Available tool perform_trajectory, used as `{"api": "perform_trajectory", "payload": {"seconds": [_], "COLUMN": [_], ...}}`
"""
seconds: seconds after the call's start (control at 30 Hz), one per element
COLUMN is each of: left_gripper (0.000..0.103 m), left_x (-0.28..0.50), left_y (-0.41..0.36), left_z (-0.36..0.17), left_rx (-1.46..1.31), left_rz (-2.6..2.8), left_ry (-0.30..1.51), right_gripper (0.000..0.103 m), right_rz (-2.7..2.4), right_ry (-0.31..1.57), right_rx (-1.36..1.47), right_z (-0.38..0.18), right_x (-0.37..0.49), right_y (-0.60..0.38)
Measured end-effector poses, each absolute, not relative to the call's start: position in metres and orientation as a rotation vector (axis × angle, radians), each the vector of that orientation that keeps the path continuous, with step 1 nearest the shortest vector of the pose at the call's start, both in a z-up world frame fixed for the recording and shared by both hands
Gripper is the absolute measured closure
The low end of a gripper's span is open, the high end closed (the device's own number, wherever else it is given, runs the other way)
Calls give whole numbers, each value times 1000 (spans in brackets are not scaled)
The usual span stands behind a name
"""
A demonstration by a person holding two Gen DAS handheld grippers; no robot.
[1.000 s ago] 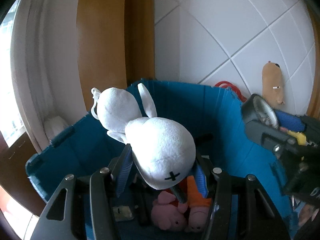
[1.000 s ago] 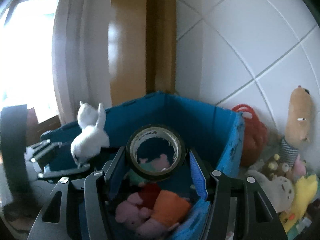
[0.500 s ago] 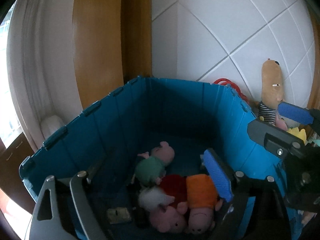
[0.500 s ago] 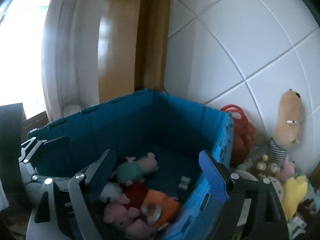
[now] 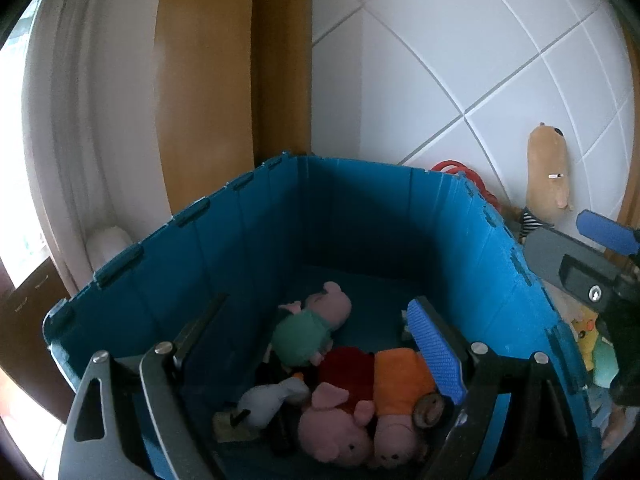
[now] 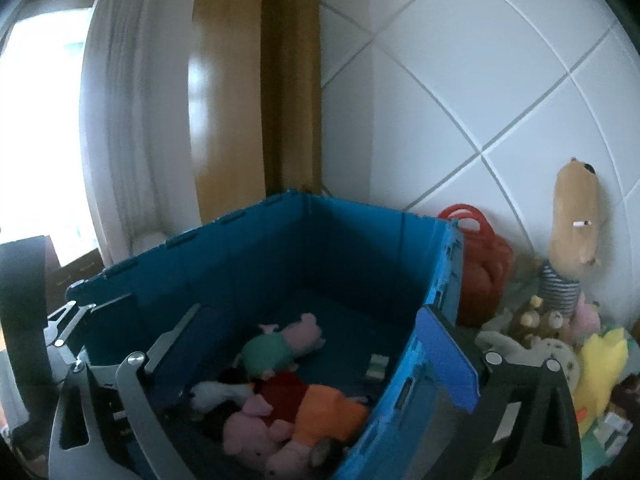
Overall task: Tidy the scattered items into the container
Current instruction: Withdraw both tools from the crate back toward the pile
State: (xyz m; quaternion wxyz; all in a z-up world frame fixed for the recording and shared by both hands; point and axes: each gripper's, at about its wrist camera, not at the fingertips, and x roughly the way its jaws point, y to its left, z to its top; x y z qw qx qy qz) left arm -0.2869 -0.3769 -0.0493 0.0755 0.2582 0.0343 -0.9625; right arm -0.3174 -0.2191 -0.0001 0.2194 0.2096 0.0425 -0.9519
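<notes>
Grippers are both hovering released: left gripper (image 5: 316, 344) and right gripper (image 6: 316, 356), each holding nothing. Blue container (image 5: 248, 240) is holding 3 pig plushies (image 5: 308, 328) and a white rabbit plush (image 5: 268, 402). Loose plush toys (image 6: 580, 340) are lying right of it.
</notes>
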Motion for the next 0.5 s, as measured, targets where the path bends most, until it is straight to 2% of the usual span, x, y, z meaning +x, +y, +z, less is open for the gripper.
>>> {"api": "perform_trajectory", "payload": {"seconds": [0.5], "left_gripper": [15], "left_x": [-219], "left_y": [-342], "left_z": [-43], "left_rx": [731], "left_rz": [-2844], "left_ry": [112], "right_gripper": [0], "right_rz": [-2610], "right_ry": [75], "right_rx": [533], "right_z": [1], "right_x": [-259], "right_y": [-168]}}
